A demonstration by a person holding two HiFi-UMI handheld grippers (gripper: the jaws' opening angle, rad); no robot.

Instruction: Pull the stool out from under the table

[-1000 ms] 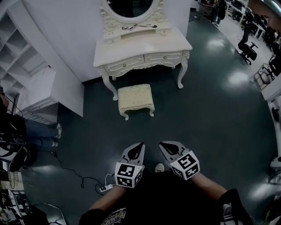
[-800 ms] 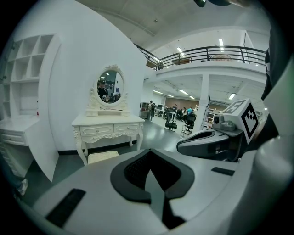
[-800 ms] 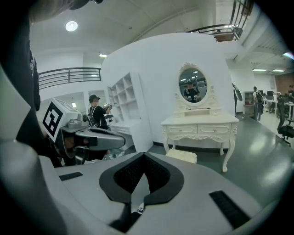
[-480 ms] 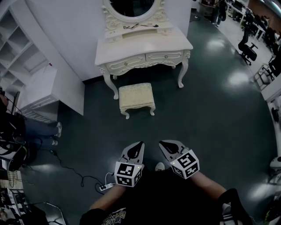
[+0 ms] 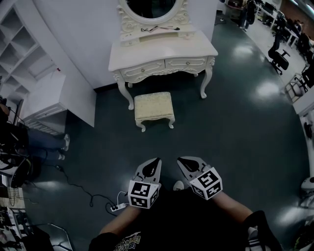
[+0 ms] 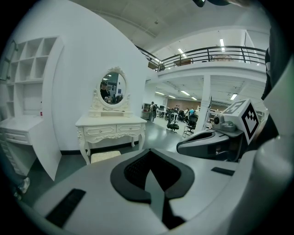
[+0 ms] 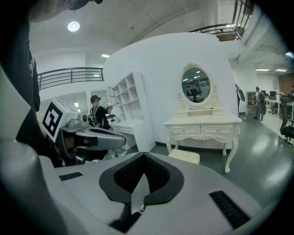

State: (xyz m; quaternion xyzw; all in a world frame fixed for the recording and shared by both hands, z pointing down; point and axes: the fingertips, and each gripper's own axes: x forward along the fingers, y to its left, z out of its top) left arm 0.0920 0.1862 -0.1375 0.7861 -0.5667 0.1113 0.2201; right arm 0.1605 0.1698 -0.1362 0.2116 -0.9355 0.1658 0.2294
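**A:** What can you count, looking down?

**B:** One white dressing table [image 5: 147, 49]. One oval mirror [image 5: 151, 7] above it. Two drawers [image 5: 142, 69] in its front. One cushioned stool [image 5: 153, 106].

**A:** And in your hands?

**B:** Two grippers: my left gripper [image 5: 157, 160] and my right gripper [image 5: 180, 160]. Each carries one marker cube [image 5: 143, 194], so two cubes.

**A:** Anything else?

**B:** One white shelf unit [image 5: 24, 54], one power strip [image 5: 117, 209], and one black office chair [image 5: 277, 54]. Things beyond it are too small for me to count.
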